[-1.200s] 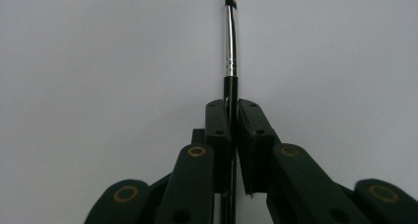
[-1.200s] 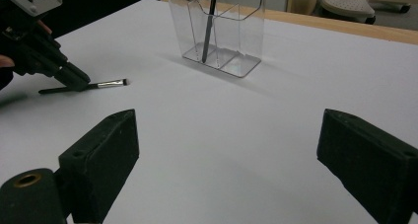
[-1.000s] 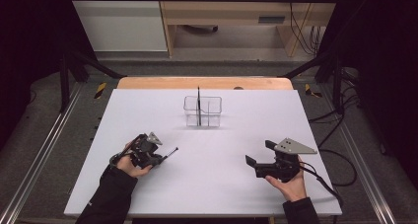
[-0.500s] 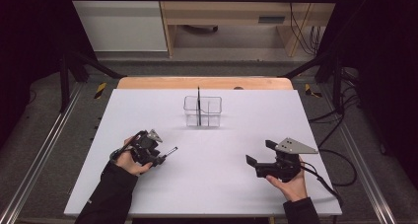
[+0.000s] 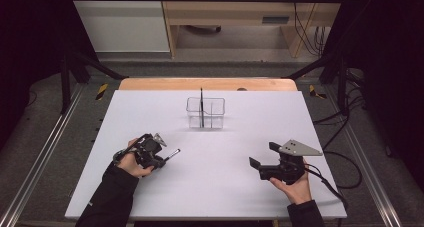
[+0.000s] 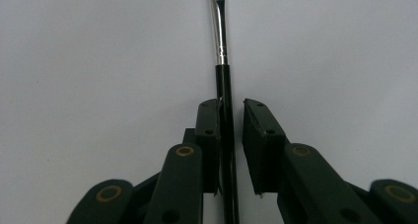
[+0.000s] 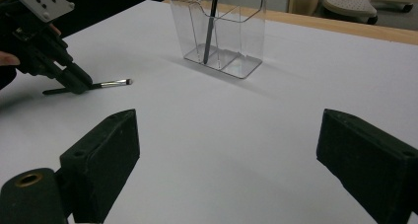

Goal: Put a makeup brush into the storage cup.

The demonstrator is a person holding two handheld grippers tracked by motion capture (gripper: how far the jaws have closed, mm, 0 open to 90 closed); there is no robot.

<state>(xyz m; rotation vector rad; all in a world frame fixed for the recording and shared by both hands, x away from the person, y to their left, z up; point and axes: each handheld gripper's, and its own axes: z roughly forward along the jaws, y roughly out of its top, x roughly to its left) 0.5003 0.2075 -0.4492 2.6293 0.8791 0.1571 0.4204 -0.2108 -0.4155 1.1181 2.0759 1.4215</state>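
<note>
A thin black brush (image 5: 172, 152) with a silver ferrule lies flat on the white table (image 5: 225, 197) at the left. My left gripper (image 5: 161, 159) is down over its handle. In the left gripper view the handle (image 6: 220, 46) runs between the jaws against the left pad (image 6: 207, 120), with a narrow gap to the right pad. The jaws have just been closing with the brush between them. My right gripper (image 5: 264, 155) rests at the right, jaws wide open with nothing between them (image 7: 226, 135). From there I see the left gripper (image 7: 74, 83) and the brush (image 7: 111, 83).
A clear compartmented holder (image 5: 212, 107) stands at the table's far middle with a black stick-like tool (image 5: 201, 107) upright in it, also seen in the right gripper view as holder (image 7: 246, 17) and tool (image 7: 211, 26). A wooden strip (image 5: 150, 83) borders the far edge.
</note>
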